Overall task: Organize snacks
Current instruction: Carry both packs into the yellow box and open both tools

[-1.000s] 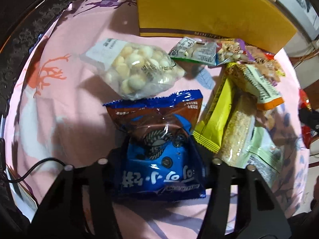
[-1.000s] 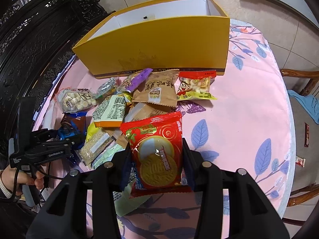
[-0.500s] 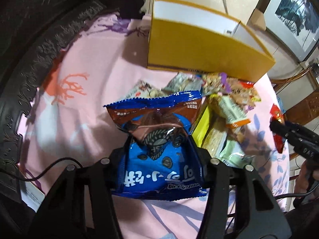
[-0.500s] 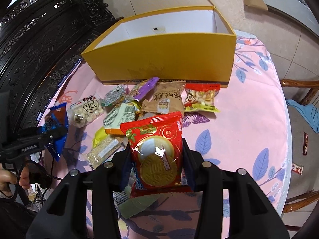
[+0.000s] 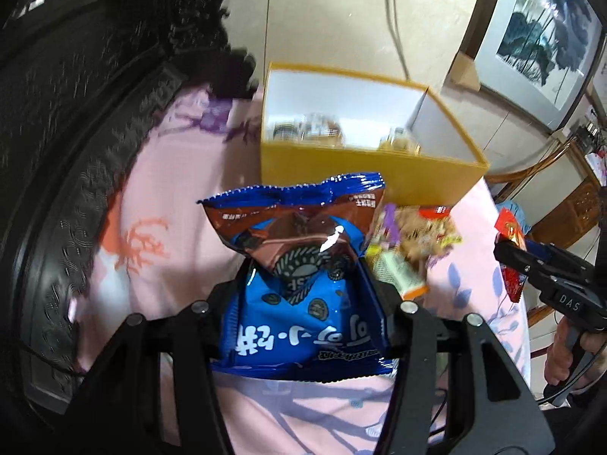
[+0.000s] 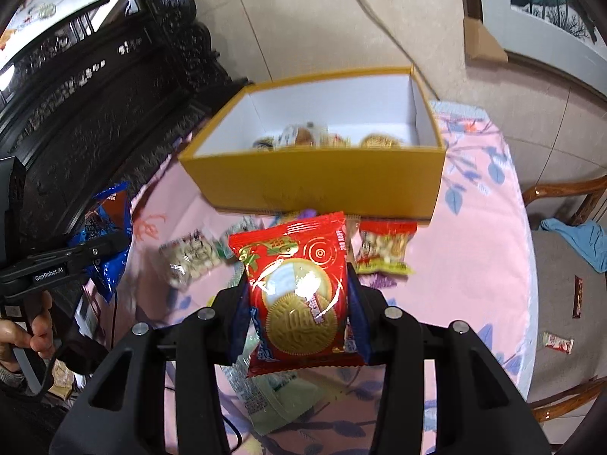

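Observation:
My left gripper (image 5: 303, 295) is shut on a blue cookie packet (image 5: 303, 288) and holds it in the air, short of the open yellow box (image 5: 364, 170). My right gripper (image 6: 297, 288) is shut on a red biscuit packet (image 6: 299, 295), also lifted and in front of the yellow box (image 6: 322, 182). The box holds several snacks at its bottom. Loose snack packets (image 6: 383, 250) lie on the pink tablecloth (image 6: 478, 250) in front of the box. The left gripper also shows at the left of the right wrist view (image 6: 110, 242).
Dark carved wooden furniture (image 6: 76, 94) stands along the left side of the table. A wooden chair with a blue cloth (image 6: 576, 239) stands at the right. Small wrappers (image 6: 557, 341) lie on the floor beside it. A clear green packet (image 6: 273, 390) lies under my right gripper.
Both grippers have risen with their packets and moved toward the yellow box, so its inside and the snacks in it now show. The loose snacks have dropped lower in view.

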`<state>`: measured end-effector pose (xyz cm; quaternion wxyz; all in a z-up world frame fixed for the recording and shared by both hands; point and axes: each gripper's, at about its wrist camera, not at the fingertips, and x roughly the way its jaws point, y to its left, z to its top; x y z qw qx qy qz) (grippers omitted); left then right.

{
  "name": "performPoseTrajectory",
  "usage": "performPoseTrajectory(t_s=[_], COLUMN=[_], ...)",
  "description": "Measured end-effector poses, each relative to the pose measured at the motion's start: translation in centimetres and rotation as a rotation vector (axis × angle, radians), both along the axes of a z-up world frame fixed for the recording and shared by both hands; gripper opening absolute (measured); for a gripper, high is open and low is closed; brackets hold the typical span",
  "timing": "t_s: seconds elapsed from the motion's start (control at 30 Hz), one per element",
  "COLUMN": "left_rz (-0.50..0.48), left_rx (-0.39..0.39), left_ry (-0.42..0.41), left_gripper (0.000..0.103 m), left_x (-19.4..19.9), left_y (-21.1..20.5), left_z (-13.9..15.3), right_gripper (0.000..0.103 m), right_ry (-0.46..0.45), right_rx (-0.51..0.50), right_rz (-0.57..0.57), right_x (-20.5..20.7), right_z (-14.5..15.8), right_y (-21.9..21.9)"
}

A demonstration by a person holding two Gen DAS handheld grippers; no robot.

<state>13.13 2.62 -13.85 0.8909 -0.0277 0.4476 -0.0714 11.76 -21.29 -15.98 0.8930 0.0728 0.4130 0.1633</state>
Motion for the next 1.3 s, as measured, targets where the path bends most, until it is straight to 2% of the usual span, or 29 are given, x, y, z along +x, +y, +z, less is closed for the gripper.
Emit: performPoseTrajectory(t_s=[0.27,0.4,0.47,0.6,0.87,0.9,0.93,0.97,1.0,1.03,1.07,1.17,1.3], left_rz=[-0.051,-0.075,-0.090,-0.085,-0.071,-0.070,-0.069,-0.064,-0.049,-0.032,-0.024,-0.035,-0.031], left_rx=[-0.006,-0.029,-0.016,-0.027,-0.021,-0.017,-0.007,0.003,0.025,0.044,0.049,0.033,0.014], left_ry=[-0.132,-0.176,-0.212,-0.242,-0.267,-0.264,-0.258,-0.258,-0.254,-0.254,-0.261,-0.281,-0.250], left_gripper=[0.054,0.054,0.054,0.054,0.055,0.056,0.065,0.077,0.083,0.089,0.090,0.094,0.094], left_x=[3.4,5.4,6.6,9.0,14.8,15.4,16.1,16.6,17.1,17.3,17.2,16.1,14.4], left_y=[-1.1,-1.9,-2.7,-3.6,-5.3,-5.5,-5.8,-6.0,-6.2,-6.4,-6.4,-6.2,-5.6], left_z=[5.8,7.6,8.4,9.0,8.5,8.2,7.7,7.4,7.0,6.9,7.0,7.4,6.7], right_gripper=[0.045,0.045,0.045,0.045,0.045,0.045,0.046,0.053,0.064,0.081,0.090,0.091,0.091], right_ry=[-0.125,-0.185,-0.207,-0.252,-0.281,-0.281,-0.279,-0.273,-0.264,-0.262,-0.265,-0.272,-0.233], right_rx=[0.010,0.004,0.004,0.015,0.014,0.018,0.023,0.015,-0.012,-0.039,-0.042,-0.013,-0.009], right_rz=[-0.038,-0.053,-0.066,-0.099,-0.137,-0.136,-0.135,-0.140,-0.164,-0.200,-0.209,-0.184,-0.153], right_x=[2.4,4.1,4.9,6.9,11.8,12.5,13.3,13.9,14.5,14.7,14.7,13.8,12.0], right_z=[4.7,6.6,7.3,8.2,7.4,7.2,6.8,6.5,6.3,6.2,6.2,6.2,5.0], right_y=[-1.4,-1.8,-1.9,-2.0,-2.2,-2.2,-2.1,-2.0,-1.9,-1.8,-1.8,-1.9,-2.0])
